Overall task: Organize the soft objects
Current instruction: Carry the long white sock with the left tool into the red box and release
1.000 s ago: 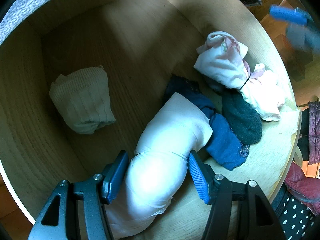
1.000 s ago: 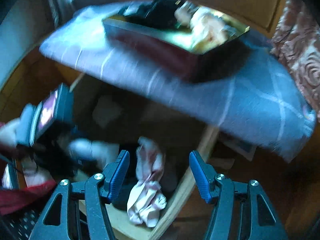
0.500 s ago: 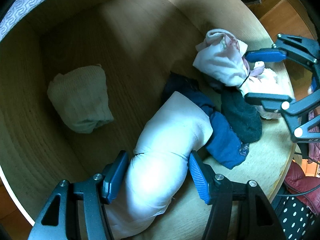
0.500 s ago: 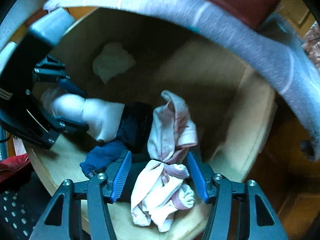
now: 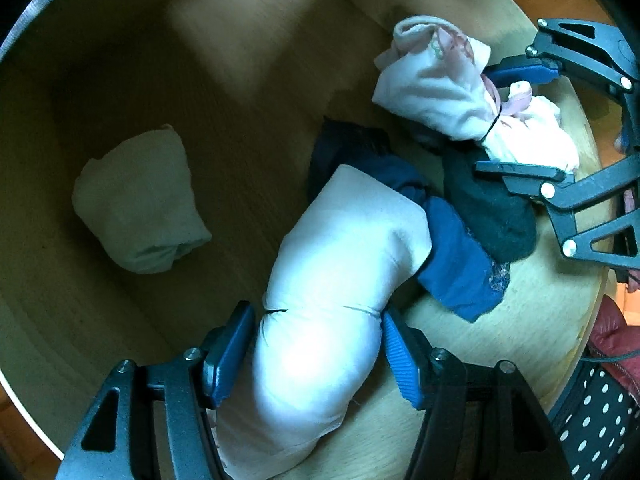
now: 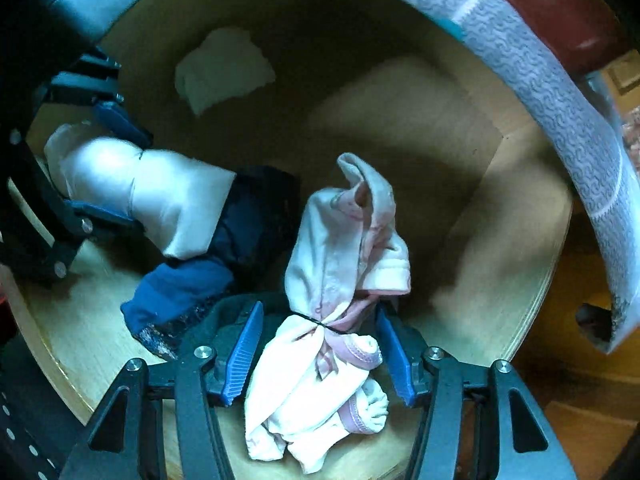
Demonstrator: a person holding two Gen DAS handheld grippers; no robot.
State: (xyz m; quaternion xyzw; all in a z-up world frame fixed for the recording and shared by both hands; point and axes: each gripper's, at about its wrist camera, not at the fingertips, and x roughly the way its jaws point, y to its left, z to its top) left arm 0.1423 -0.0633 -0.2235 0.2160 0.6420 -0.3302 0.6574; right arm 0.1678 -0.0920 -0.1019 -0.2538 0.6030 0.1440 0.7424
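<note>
Inside a wooden drawer lie several soft bundles. My left gripper is open, its jaws on either side of a pale white tied bundle, also in the right wrist view. My right gripper is open around a pink-and-white tied bundle, which shows in the left wrist view with the right gripper straddling it. A blue cloth and a dark sock lie between the two bundles. A cream folded cloth sits apart at the left.
The drawer's front rim runs at my right. A patterned grey bed cover overhangs the drawer. A polka-dot fabric and a red item lie outside the drawer at the lower right.
My right gripper has swung down into the drawer and moved forward until its open jaws straddle the pink-and-white bundle. The left gripper has stayed around the white bundle.
</note>
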